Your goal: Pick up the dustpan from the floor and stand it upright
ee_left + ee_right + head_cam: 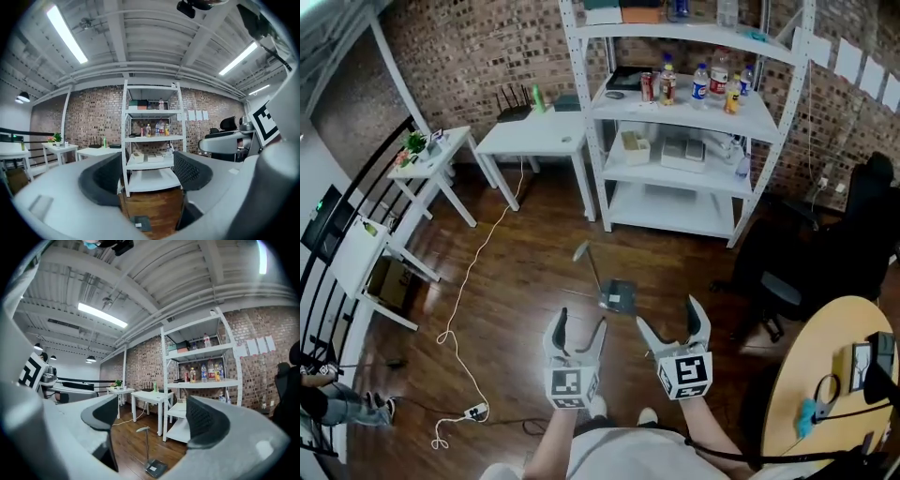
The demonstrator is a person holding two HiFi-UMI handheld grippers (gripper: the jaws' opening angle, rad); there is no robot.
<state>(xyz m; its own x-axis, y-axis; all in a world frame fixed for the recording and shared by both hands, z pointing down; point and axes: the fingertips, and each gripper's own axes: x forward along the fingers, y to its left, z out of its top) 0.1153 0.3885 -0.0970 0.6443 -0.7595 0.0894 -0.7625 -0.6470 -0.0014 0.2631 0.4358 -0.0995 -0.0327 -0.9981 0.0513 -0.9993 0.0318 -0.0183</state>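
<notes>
Dustpan [618,295] stands upright on the wood floor [525,272] just in front of the white shelf unit [694,113], handle up, untouched; my left gripper [582,321] and right gripper [666,312] face that shelf, jaws wide apart, both empty.

office loft: brick wall [487,47], desks [534,136], shelving [684,112].
</notes>
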